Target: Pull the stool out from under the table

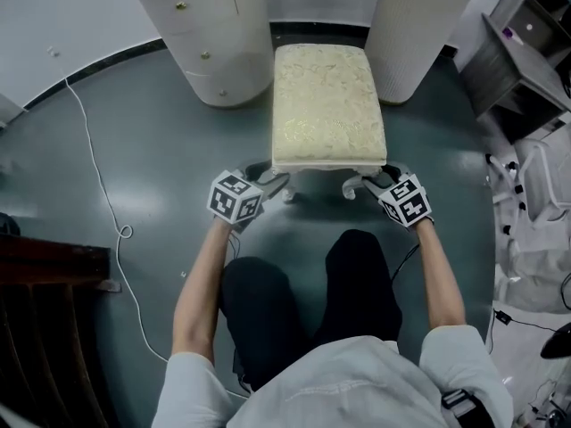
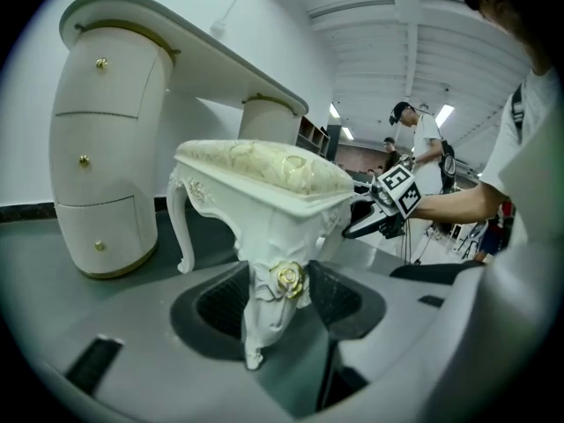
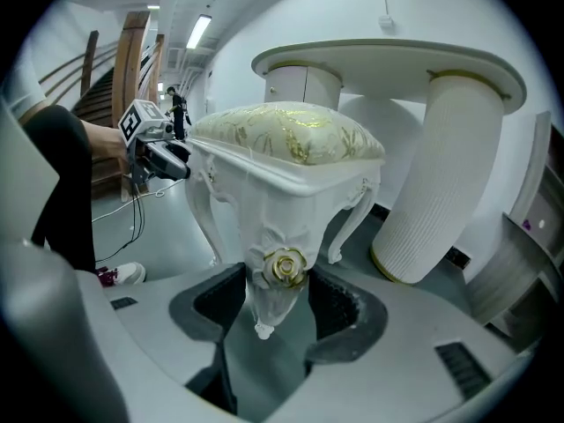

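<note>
- Cream brocade with a gold pattern covers the cushion of the stool; the frame and carved legs are white.
- Stool is upright on the dark grey-green floor. Its far end lies between the two pedestals of the white worktop; its near end stands out toward the person.
- Left pedestal: rounded, with drawers and small gold knobs. Right pedestal: ribbed, no drawers visible.
- Left tool is at the stool's near left corner. In the left gripper view its dark pads are clamped on the near left leg, one pad on each side, level with the gold rose on the knee.
- Right tool is at the near right corner. The right gripper view shows the same hold: pads closed on the near right leg, again at the leg's rose ornament.
- Left marker cube and right marker cube both show in the head view, just near of the stool's front edge.
- Bare forearms run from a pale top to the tools. Knees in dark trousers are near the stool's front.
- White cable trails over the floor at left, well apart from the stool.
- Left gripper view, far background: another person stands.
</note>
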